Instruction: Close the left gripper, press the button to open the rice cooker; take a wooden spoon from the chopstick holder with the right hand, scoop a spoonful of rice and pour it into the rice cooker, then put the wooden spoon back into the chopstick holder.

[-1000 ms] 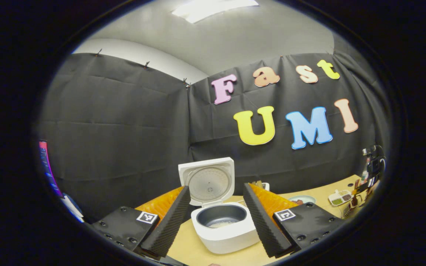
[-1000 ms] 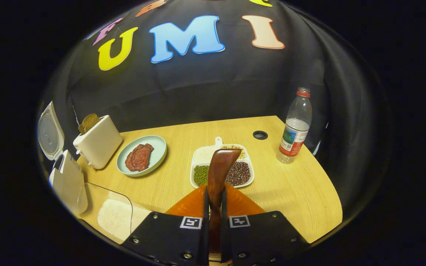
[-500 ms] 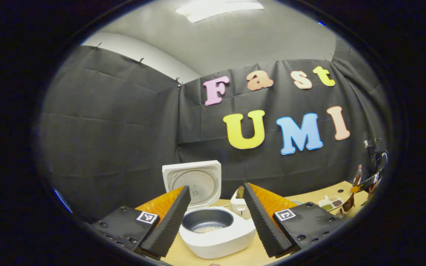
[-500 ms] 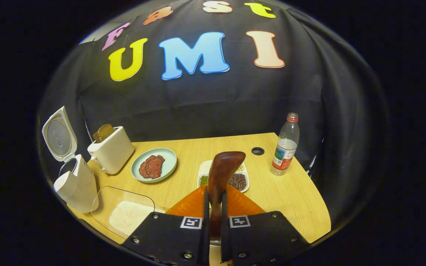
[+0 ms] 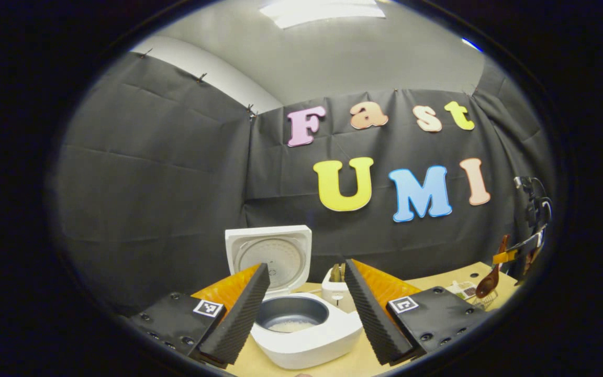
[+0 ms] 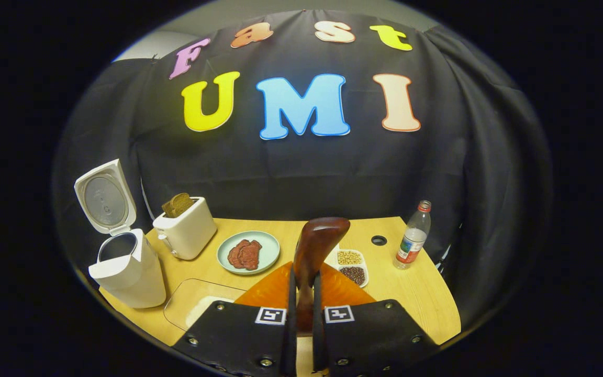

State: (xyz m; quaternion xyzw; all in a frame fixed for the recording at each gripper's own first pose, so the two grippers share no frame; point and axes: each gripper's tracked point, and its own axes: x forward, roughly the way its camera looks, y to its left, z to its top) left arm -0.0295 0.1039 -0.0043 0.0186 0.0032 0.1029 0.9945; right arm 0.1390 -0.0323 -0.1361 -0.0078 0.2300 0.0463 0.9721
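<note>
The white rice cooker point(image 5: 306, 337) stands open on the wooden table, lid point(image 5: 270, 254) upright, with a little rice in its dark pot. My left gripper point(image 5: 306, 266) is open just in front of it, a finger on each side and nothing between them. In the right gripper view the cooker point(image 6: 126, 272) is at the far left. My right gripper point(image 6: 304, 275) is shut on the handle of the dark wooden spoon point(image 6: 320, 238), whose bowl points forward, high over the table. From the left gripper view the spoon point(image 5: 487, 285) hangs at the far right over a wire holder point(image 5: 483, 302).
A toaster point(image 6: 186, 233) with bread stands beside the cooker. A plate of meat point(image 6: 248, 252), a divided dish of beans point(image 6: 353, 266) and a water bottle point(image 6: 411, 243) sit further right. A clear container of rice point(image 6: 197, 309) lies near the front edge.
My right gripper has risen and drawn back with the spoon, so the table looks farther away. The left gripper view has shifted slightly; the cooker now sits more to the left.
</note>
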